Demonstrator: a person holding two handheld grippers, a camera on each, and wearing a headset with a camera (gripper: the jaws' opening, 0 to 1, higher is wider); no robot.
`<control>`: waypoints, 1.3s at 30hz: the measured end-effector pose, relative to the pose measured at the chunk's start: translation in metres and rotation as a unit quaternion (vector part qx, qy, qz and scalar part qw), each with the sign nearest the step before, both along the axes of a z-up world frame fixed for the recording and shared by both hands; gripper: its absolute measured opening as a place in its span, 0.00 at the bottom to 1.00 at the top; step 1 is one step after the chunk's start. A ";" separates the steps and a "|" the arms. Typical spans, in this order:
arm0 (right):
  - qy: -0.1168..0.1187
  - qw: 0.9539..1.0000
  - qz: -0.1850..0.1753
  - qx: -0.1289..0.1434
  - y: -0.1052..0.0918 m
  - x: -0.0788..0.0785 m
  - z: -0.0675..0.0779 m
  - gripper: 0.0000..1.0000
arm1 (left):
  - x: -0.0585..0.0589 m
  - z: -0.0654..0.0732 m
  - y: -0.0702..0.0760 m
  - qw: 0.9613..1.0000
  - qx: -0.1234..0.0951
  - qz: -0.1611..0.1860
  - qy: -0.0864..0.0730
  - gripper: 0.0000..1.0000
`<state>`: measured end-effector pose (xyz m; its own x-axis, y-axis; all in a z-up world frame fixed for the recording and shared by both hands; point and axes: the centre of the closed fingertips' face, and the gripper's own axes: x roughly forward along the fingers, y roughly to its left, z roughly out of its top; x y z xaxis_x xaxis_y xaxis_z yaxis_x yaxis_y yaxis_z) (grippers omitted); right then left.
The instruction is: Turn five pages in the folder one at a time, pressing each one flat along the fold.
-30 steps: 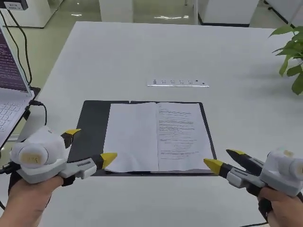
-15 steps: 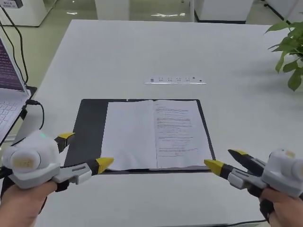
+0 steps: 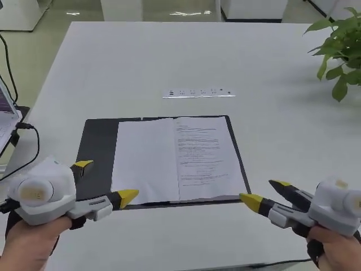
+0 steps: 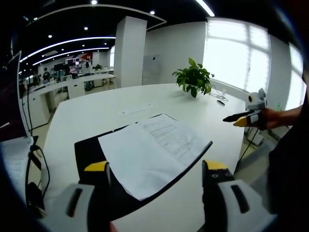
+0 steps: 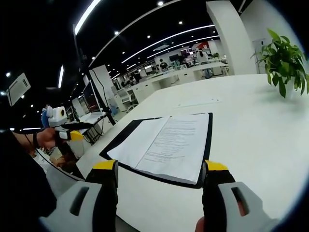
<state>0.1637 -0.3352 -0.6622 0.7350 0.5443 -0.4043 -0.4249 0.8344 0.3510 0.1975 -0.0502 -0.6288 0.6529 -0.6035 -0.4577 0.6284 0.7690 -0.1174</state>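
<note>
My left gripper (image 3: 106, 180) and right gripper (image 3: 265, 192) gape empty before the folder (image 3: 98, 161) — the right could pinch several stacked pages (image 3: 206, 158).

text: none legible | printed page (image 3: 204, 155): lines too small

1. The left claw (image 3: 107, 180) sits in the left hand (image 3: 31, 240) at the lower left of the head view, its yellow-tipped jaws spread wide and pointing forward and to the right.
2. The right claw (image 3: 265, 192) sits in the right hand (image 3: 333, 248) at the lower right, jaws apart, tips aimed left.
3. Both claws hold nothing and are well apart from each other.
</note>
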 end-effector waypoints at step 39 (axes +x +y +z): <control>0.024 1.000 0.008 -0.002 -0.023 0.009 -0.023 0.78 | 0.036 -0.034 -0.162 0.992 -0.027 -0.121 0.032 0.75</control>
<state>0.1727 -0.3578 -0.6850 0.7053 0.5547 -0.4414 -0.4215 0.8288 0.3681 0.2330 -0.2119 -0.6624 0.4557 -0.7638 -0.4571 0.7843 0.5874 -0.1998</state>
